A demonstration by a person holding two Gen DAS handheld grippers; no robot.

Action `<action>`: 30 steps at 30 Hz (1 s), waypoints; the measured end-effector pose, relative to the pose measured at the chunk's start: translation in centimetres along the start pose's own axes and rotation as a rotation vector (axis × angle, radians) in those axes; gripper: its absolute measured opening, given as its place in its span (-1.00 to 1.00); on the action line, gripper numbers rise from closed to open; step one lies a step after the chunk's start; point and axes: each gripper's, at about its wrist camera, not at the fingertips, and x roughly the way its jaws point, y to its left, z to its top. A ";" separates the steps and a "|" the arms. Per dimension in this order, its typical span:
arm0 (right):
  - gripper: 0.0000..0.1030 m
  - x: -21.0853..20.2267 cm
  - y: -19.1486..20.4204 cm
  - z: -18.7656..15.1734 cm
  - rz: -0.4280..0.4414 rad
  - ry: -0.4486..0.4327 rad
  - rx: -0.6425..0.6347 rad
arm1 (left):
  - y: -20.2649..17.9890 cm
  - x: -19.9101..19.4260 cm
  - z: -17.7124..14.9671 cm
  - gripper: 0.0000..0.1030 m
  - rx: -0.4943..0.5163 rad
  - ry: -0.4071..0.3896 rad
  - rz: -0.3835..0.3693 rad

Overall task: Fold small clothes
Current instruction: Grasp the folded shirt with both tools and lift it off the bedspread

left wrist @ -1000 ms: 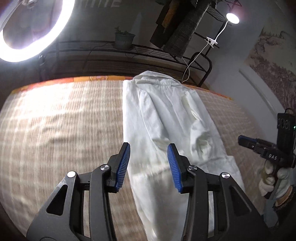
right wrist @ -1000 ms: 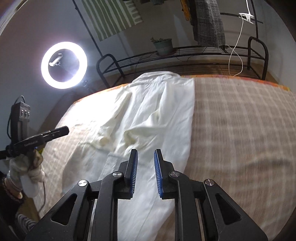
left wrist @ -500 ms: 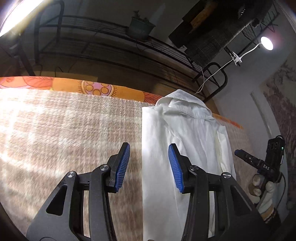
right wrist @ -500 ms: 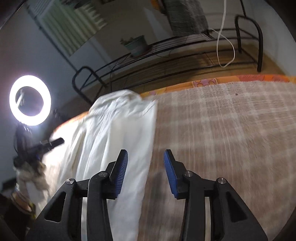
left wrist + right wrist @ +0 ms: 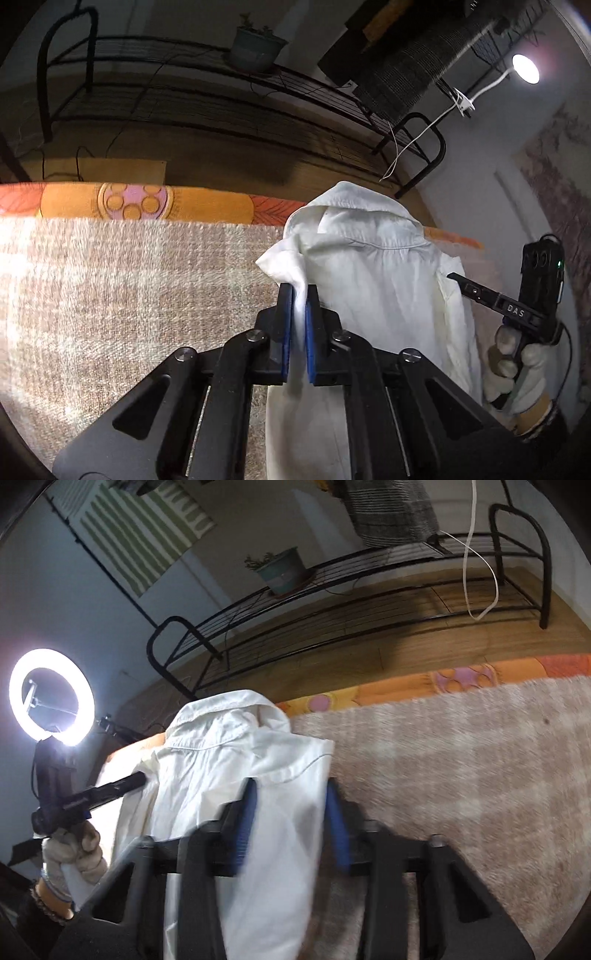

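Observation:
A white collared shirt (image 5: 373,280) lies lengthwise on a beige checked mat (image 5: 140,295), collar at the far end. My left gripper (image 5: 299,291) has its blue pads (image 5: 284,325) closing tight on the shirt's left shoulder edge, and a fold of cloth stands up between them. The right wrist view is blurred. There my right gripper (image 5: 290,794) is closing with its jaws still apart, straddling the right shoulder of the shirt (image 5: 221,760). Each gripper also shows from the side in the other's view: the right gripper (image 5: 453,277) and the left gripper (image 5: 140,775), both in gloved hands.
An orange patterned cover (image 5: 207,203) edges the mat at the far side. Beyond it stands a black wire rack (image 5: 332,602) with a potted plant (image 5: 280,572). A ring light (image 5: 51,698) glows at the left, a clip lamp (image 5: 524,68) at the right.
Both grippers have travelled up the shirt to its collar end and sunk lower. The left jaws have shut on the shoulder edge. The right jaws now straddle the cloth.

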 end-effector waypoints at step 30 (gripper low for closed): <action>-0.99 -15.8 9.2 -4.7 -0.040 -0.163 -0.147 | -6.9 -17.1 -7.5 -0.98 0.173 -0.222 0.045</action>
